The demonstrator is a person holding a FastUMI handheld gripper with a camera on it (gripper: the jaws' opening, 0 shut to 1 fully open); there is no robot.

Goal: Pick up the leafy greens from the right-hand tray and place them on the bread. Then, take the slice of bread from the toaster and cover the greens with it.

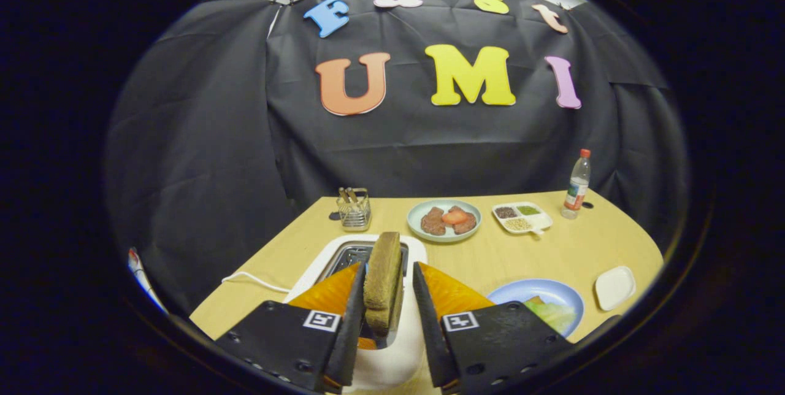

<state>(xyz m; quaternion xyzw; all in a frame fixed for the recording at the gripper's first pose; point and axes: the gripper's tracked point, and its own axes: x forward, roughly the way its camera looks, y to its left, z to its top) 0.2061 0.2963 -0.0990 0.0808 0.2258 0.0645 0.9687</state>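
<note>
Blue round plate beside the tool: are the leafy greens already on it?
Yes, pale leafy greens lie on the blue round plate, while the tool straddles the brown bread slice standing in the white toaster.

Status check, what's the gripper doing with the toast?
Gripper open, fingers either side of the bread slice standing in the toaster. Greens on blue plate to the right. Nothing blocking.
</note>
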